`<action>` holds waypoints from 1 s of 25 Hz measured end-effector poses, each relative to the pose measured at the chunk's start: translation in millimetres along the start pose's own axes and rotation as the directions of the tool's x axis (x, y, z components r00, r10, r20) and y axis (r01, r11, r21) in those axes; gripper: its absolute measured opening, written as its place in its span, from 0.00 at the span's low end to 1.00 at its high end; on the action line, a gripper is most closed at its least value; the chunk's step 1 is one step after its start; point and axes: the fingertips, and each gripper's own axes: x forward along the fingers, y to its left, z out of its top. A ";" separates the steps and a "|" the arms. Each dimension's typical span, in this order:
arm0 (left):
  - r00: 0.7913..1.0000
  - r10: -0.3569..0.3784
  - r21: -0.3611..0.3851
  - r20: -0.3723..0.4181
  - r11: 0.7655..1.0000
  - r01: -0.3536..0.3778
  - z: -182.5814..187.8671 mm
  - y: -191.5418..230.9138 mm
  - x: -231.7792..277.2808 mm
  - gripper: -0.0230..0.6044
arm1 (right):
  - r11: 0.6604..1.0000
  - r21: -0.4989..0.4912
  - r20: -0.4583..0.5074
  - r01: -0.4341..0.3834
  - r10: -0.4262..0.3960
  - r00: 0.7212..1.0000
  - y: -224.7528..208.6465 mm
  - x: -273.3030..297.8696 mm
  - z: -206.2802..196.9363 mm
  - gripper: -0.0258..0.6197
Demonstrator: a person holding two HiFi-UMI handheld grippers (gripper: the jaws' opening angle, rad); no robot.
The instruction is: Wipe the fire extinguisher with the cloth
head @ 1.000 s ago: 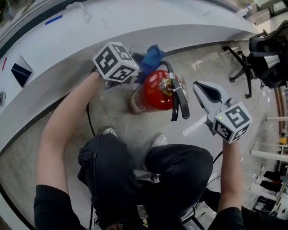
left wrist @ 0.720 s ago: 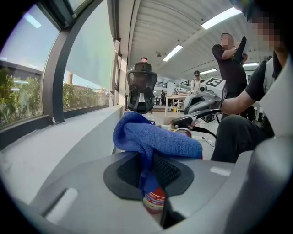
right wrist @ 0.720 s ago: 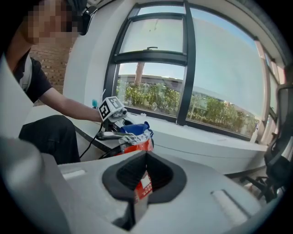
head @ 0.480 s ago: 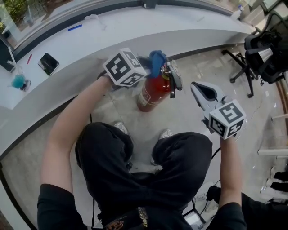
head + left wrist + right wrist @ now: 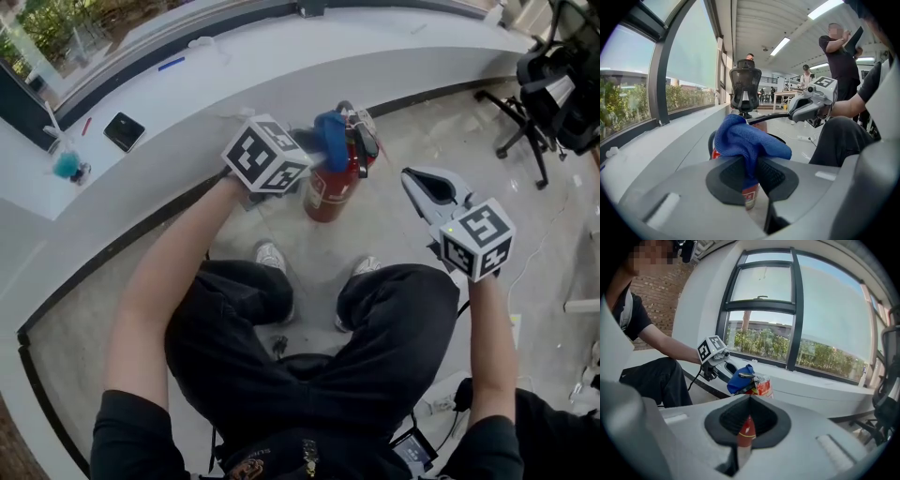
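Red cylindrical metal fire extinguisher [image 5: 330, 192] stands upright; left gripper [image 5: 751, 174] clamps crumpled blue fabric cloth [image 5: 743, 138] at its top, right gripper [image 5: 749, 405] has jaws together, empty; wiping judged barely started, body remaining.

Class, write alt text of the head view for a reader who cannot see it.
From above, the left tool holds a blue cloth at the top of a red fire extinguisher; the right tool, shut, is apart from it.

Cloth [image 5: 743, 140]: blue, matt, fine looped weave. Fire extinguisher [image 5: 328, 192], 12 o'clock in head view: glossy red painted cylinder. Left gripper [image 5: 751, 180] and right gripper [image 5: 749, 425]: smooth matt grey plastic shells, with black ribbed pads [image 5: 776, 176] lining the jaws. Floor [image 5: 403, 234]: pale, polished, reflective.
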 end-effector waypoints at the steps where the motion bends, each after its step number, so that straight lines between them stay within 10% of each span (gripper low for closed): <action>1: 1.000 -0.002 -0.002 0.001 1.000 0.002 0.4 -5.3 1.3 0.11 | 1.000 -0.001 -0.001 -0.002 0.002 1.000 1.4 -0.4 -1.4 0.04; 10: 0.998 -0.002 -0.077 0.061 0.997 0.007 5.8 -46.2 19.4 0.11 | 0.989 -0.015 -0.047 -0.144 0.143 0.989 29.0 24.6 -27.7 0.05; 16: 0.994 -0.094 -0.128 0.052 0.987 0.100 -7.9 -71.8 34.6 0.11 | 0.968 -0.043 -0.030 -0.246 0.245 0.969 48.9 34.1 -35.5 0.23; 25: 0.982 -0.188 -0.066 0.032 0.980 0.190 -15.2 -96.3 47.2 0.11 | 0.913 -0.205 -0.067 -0.352 0.346 0.936 56.0 46.0 -59.7 0.35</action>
